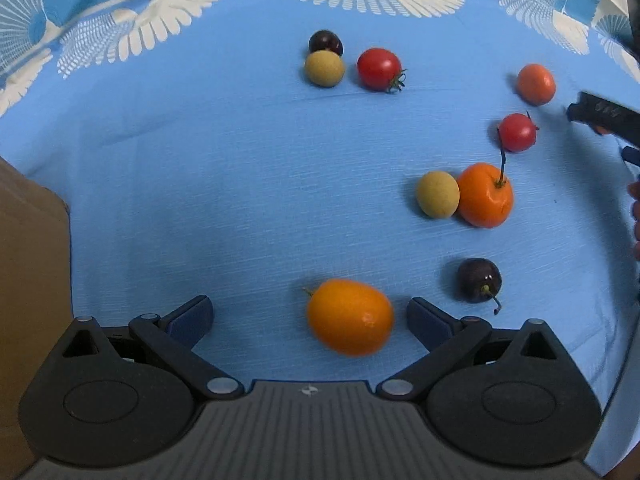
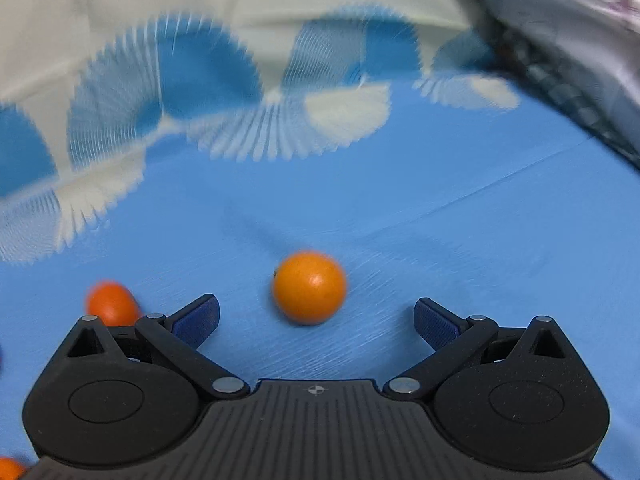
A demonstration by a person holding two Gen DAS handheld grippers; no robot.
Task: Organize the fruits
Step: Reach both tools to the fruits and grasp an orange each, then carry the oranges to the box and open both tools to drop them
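My left gripper (image 1: 310, 316) is open over the blue cloth, and an oval orange kumquat (image 1: 350, 316) lies between its fingers without being gripped. Beyond lie a dark cherry (image 1: 479, 280), a yellow-green fruit (image 1: 437, 194) touching an orange fruit with a stem (image 1: 485, 195), two red tomatoes (image 1: 517, 132) (image 1: 379, 68), another orange fruit (image 1: 536, 83), a second yellow-green fruit (image 1: 324, 68) and a dark fruit (image 1: 325, 41). My right gripper (image 2: 316, 318) is open, with a round orange fruit (image 2: 309, 288) just ahead between its fingertips. A second orange fruit (image 2: 112, 303) sits left of it.
A brown cardboard box (image 1: 30, 280) stands at the left edge in the left wrist view. The other gripper's dark tip (image 1: 604, 116) and a hand (image 1: 635, 216) show at the right edge. The patterned cloth border (image 2: 240, 100) rises behind; grey fabric (image 2: 580, 40) lies far right.
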